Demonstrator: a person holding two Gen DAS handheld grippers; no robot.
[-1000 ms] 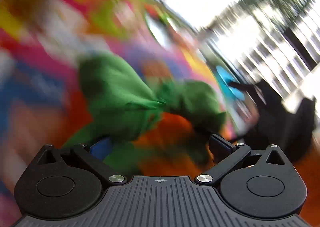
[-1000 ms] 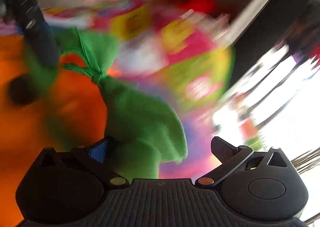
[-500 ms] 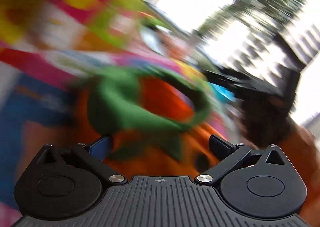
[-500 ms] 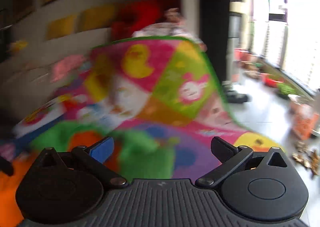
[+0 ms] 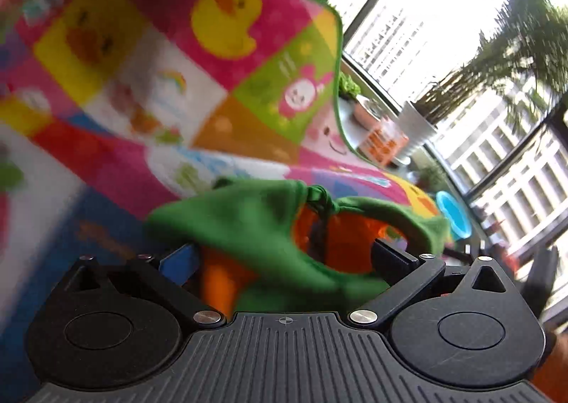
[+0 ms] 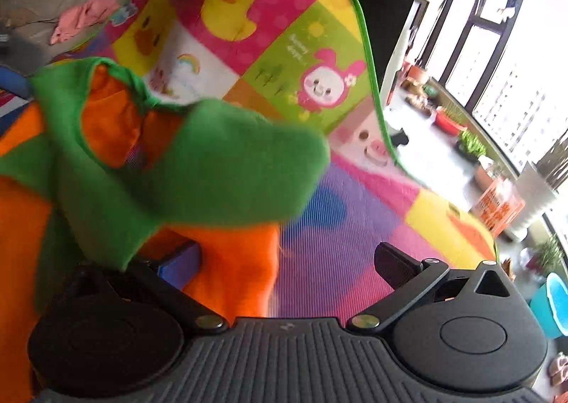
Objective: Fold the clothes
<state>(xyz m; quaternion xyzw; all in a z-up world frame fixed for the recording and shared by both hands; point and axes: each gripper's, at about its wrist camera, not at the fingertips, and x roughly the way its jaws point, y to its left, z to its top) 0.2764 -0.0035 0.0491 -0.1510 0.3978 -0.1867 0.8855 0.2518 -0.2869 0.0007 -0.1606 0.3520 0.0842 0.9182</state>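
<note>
An orange garment with green trim lies bunched on a bright play mat. In the left wrist view its green collar and orange body fill the gap between my left gripper fingers, which stand wide apart. In the right wrist view the same garment drapes over my left finger, with orange cloth between the wide-open fingers of my right gripper. Whether either gripper pinches the cloth is hidden.
The mat's far part curls up against a sofa holding a pink cloth. To the right are windows, potted plants, a white pot and a blue tub on the floor.
Both cameras have swung up from the mat toward the windows. The garment has come closer to both grippers and now lies across their fingers.
</note>
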